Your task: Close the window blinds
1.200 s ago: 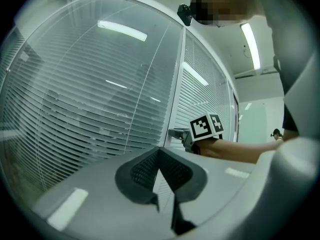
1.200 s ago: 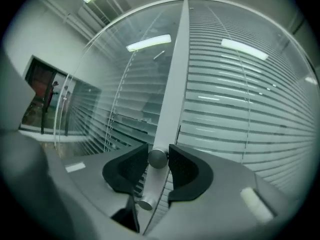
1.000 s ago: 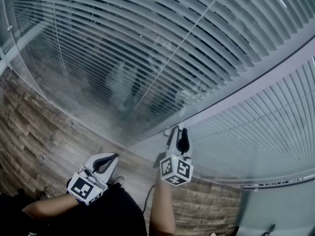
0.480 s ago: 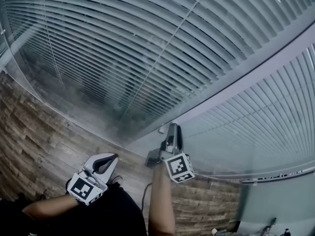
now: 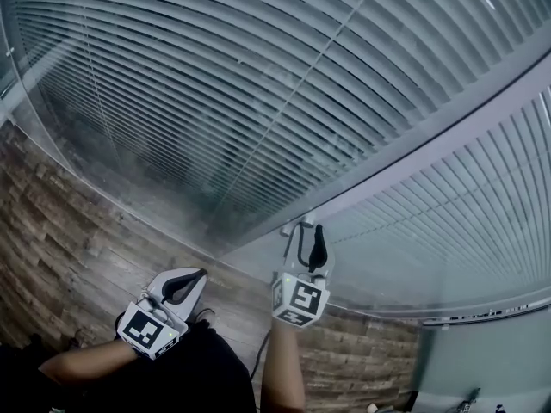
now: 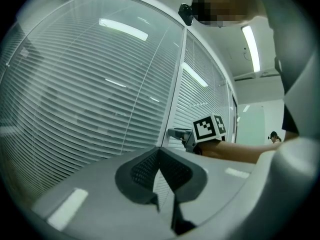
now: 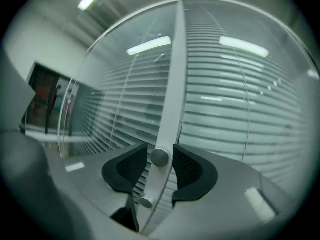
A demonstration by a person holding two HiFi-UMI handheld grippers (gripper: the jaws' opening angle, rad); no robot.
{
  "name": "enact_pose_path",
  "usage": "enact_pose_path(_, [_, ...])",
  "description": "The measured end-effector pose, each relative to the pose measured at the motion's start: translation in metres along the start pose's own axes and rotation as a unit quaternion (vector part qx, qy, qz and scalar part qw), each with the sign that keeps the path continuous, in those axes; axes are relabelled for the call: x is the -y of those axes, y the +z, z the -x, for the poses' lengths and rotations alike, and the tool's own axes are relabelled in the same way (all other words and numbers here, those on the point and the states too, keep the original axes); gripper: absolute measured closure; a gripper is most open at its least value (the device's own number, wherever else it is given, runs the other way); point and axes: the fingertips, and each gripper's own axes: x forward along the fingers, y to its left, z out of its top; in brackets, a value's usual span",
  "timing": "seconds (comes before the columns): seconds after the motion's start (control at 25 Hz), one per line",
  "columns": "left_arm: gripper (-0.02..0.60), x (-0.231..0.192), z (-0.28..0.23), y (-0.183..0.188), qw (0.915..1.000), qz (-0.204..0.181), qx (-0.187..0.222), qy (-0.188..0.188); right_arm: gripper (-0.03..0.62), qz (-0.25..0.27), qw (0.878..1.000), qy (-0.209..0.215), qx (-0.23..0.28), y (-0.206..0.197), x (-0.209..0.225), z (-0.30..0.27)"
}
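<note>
- The window blinds (image 5: pixel 215 84) fill the whole upper part of the head view behind glass. Their slats run level, and dark gaps show between them in the left pane.
- A pale frame post (image 7: pixel 172 74) splits the glazing into two panes. A small round metal knob (image 7: pixel 159 157) sits on it, with a second stud (image 7: pixel 145 202) just below.
- The right gripper (image 5: pixel 308 232), low in the centre of the head view, reaches up to the post and straddles that knob. Its jaws have just been widening, and the pads stand a sliver clear of the knob on either side, so nothing is gripped.
- The left gripper (image 5: pixel 200 274), at lower left, hangs well apart from the glass. Its jaws are clenched together on nothing.
- The glass mirrors ceiling strip lights (image 7: pixel 150 46) at the upper centre of the right gripper view.
- Wood-look floor planks (image 5: pixel 60 222) run along the lower left.
- The right blind's bottom rail (image 5: pixel 491 319) crosses the lower right, with a pale green wall (image 5: pixel 491 368) beneath it.
- A bare forearm (image 5: pixel 280 372) and dark clothing (image 5: pixel 198 377) take up the bottom edge.
</note>
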Motion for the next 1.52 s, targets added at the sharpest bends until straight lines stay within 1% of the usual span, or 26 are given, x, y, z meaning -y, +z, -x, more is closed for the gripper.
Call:
enact_pose_path(0.04, [0.58, -0.001, 0.0, 0.0, 1.0, -0.001, 0.0, 0.001, 0.453, 0.05, 0.999, -0.006, -0.005, 0.002, -0.003, -0.002])
enact_pose_path(0.08, [0.581, -0.001, 0.0, 0.002, 1.0, -0.003, 0.002, 0.002, 0.454, 0.087, 0.996, -0.01, -0.01, 0.003, -0.005, -0.003])
enact_pose_path(0.24, [0.58, -0.003, 0.001, 0.005, 1.0, -0.003, 0.002, 0.009, 0.459, 0.181, 0.982, -0.022, -0.042, -0.004, -0.009, -0.009])
enact_pose_path(0.32, [0.58, -0.005, 0.002, 0.005, 0.9999, -0.002, 0.004, 0.011, 0.459, 0.211, 0.976, -0.034, -0.048, -0.006, -0.008, -0.01])
enact_pose_path(0.4, [0.58, -0.007, 0.002, 0.004, 0.9999, 0.001, 0.004, 0.012, 0.474, 0.214, 0.975, -0.041, -0.048, -0.006, -0.007, -0.009])
enact_pose_path(0.44, [0.58, -0.007, 0.002, 0.004, 0.9999, 0.002, 0.004, 0.012, 0.464, 0.206, 0.977, -0.041, -0.046, -0.006, -0.006, -0.009])
enact_pose_path(0.52, [0.58, -0.007, 0.002, 0.005, 0.9999, 0.002, 0.004, 0.011, 0.465, 0.168, 0.984, -0.035, -0.038, -0.004, -0.006, -0.009])
enact_pose_path(0.64, [0.58, -0.006, 0.0, 0.005, 1.0, -0.002, 0.005, 0.007, 0.467, 0.052, 0.998, -0.023, -0.022, -0.003, -0.001, -0.009])
enact_pose_path(0.72, [0.581, -0.006, 0.0, 0.005, 1.0, -0.001, 0.005, 0.006, 0.467, -0.036, 0.999, -0.019, -0.011, -0.003, 0.003, -0.008])
enact_pose_path(0.76, [0.58, -0.006, 0.0, 0.004, 1.0, 0.0, 0.004, 0.005, 0.467, -0.08, 0.997, -0.018, -0.005, -0.004, 0.004, -0.007])
enact_pose_path(0.84, [0.58, -0.005, -0.001, 0.003, 1.0, 0.0, 0.003, 0.004, 0.468, -0.162, 0.987, -0.017, 0.006, -0.005, 0.007, -0.005])
enact_pose_path(0.96, [0.58, -0.003, -0.002, 0.002, 1.0, 0.0, 0.002, 0.0, 0.468, -0.254, 0.967, -0.015, 0.021, -0.006, 0.011, -0.003])
enact_pose_path(1.08, [0.58, -0.004, -0.003, 0.003, 1.0, 0.003, 0.001, 0.001, 0.468, -0.343, 0.939, -0.005, 0.034, -0.006, 0.014, -0.003])
enact_pose_path(1.16, [0.58, -0.006, -0.003, 0.003, 1.0, 0.007, -0.001, 0.004, 0.468, -0.391, 0.92, -0.001, 0.035, -0.008, 0.017, -0.003])
enact_pose_path(1.2, [0.58, -0.007, -0.003, 0.002, 1.0, 0.008, -0.001, 0.004, 0.468, -0.41, 0.912, 0.0, 0.033, -0.009, 0.017, -0.004])
enact_pose_path(1.24, [0.58, -0.007, -0.003, 0.002, 1.0, 0.009, -0.001, 0.004, 0.468, -0.421, 0.906, 0.0, 0.031, -0.009, 0.018, -0.004])
enact_pose_path(1.28, [0.58, -0.008, -0.004, 0.003, 1.0, 0.008, 0.0, 0.004, 0.468, -0.425, 0.905, 0.0, 0.03, -0.01, 0.018, -0.005])
enact_pose_path(1.32, [0.58, -0.008, -0.004, 0.003, 1.0, 0.008, 0.0, 0.003, 0.467, -0.421, 0.906, 0.001, 0.029, -0.01, 0.018, -0.005])
enact_pose_path(1.52, [0.581, -0.01, -0.004, 0.002, 1.0, 0.008, 0.001, 0.002, 0.465, -0.383, 0.923, 0.011, 0.017, -0.007, 0.015, -0.001])
